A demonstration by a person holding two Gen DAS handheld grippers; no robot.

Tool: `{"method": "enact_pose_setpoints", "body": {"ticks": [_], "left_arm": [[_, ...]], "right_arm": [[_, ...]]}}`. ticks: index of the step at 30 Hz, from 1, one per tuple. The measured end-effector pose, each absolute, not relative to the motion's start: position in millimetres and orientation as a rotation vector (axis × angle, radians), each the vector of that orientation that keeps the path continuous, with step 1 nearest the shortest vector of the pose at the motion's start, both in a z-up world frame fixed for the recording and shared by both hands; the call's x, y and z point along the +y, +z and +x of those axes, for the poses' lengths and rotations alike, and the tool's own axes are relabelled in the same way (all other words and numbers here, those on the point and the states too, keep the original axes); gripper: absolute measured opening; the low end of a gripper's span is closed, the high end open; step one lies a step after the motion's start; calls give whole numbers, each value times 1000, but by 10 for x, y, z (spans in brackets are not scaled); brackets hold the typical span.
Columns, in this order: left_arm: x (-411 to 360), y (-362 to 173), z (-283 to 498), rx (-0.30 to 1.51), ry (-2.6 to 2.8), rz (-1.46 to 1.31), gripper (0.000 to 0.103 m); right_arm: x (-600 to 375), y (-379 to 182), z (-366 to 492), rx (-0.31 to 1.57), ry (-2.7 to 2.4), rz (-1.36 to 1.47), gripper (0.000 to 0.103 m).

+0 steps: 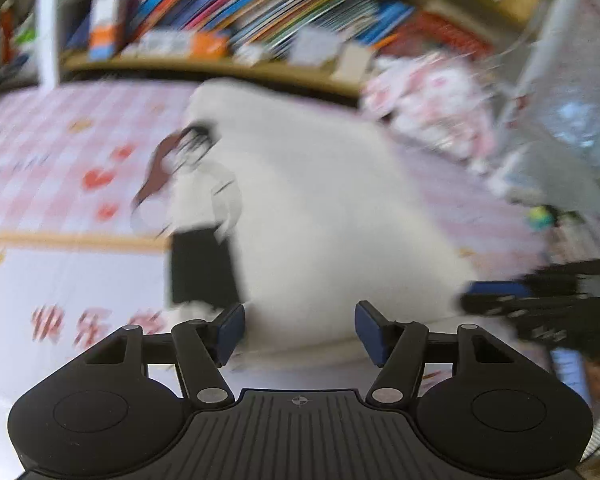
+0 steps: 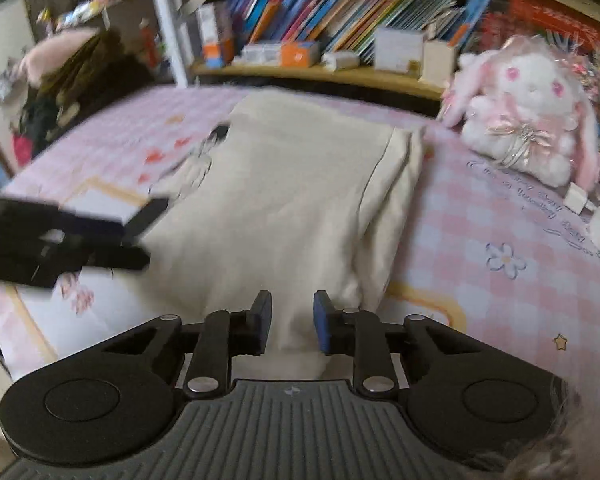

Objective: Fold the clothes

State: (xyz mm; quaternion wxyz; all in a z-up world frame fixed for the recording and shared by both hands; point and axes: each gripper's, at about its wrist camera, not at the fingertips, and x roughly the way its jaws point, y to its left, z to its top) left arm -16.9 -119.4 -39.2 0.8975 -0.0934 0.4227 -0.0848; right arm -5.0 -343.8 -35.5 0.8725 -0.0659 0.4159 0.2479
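A cream-white shirt lies folded lengthwise on the pink checked bed sheet, with a printed figure showing along its left edge. My left gripper hovers over the shirt's near edge, open wide with nothing between the pads. In the right wrist view the shirt has a folded side along its right. My right gripper stands at the near hem with a narrow gap; cloth shows in the gap, and the pads do not visibly pinch it. Each gripper shows blurred in the other view: right gripper, left gripper.
A pink and white plush rabbit sits at the back right of the bed. A white charger lies in front of it. A shelf of books and small boxes runs behind the bed, with a white post at the left.
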Motion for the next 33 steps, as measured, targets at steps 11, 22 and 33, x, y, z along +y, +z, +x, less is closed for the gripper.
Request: {"method": "enact_pose_setpoints", "body": {"ticks": [11,22,33], "left_arm": [[-799,-422,-196,846,-24,-264,73],[-610,-608,-12,883,-38,-473,47],[-688,-310,-81,852,-27,-372,7]], "right_arm": [[-3883,-312,-5,907,396,39,16],[-3719,-444,94,979,416,69,25],[-3706,-478,103,980,433,18,22]]}}
